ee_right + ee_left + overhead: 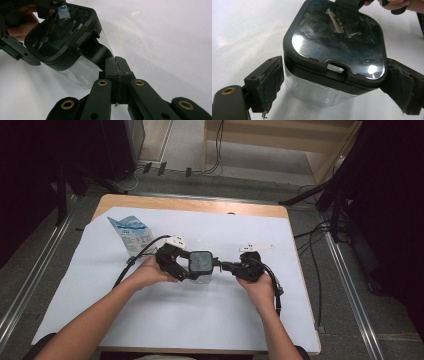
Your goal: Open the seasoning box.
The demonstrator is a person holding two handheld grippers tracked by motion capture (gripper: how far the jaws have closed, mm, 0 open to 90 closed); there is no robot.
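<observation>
At mid-bench (190, 204), on the white sheet (200, 320): clear square container (201, 265) with a black, glossy-topped lid (337, 37), standing upright between both hands. Blue-printed pouch (129, 234) off to the far left, well apart.

Likely light and rigid, apparently empty. Smooth clear walls and slick lid top, so probably slippery under a loose pinch. Hard plastic by the look of it, prone to scuffing or cracking if squeezed hard. Best taken across the black lid rim or just under it, where the wall is stiffest; the lid tab (96, 52) serves for prying.

Left gripper (332, 85) spread wide, straddling the container from the near-left side. Padded fingers (270, 82) flank opposite walls: one pressed to the lid rim, the other at the wall, contact looking snug.

Right gripper (115, 61) comes in from the right, jaws closed fully together, tips pinched on the black tab jutting from the lid's edge. Container just beyond those tips, touching.
</observation>
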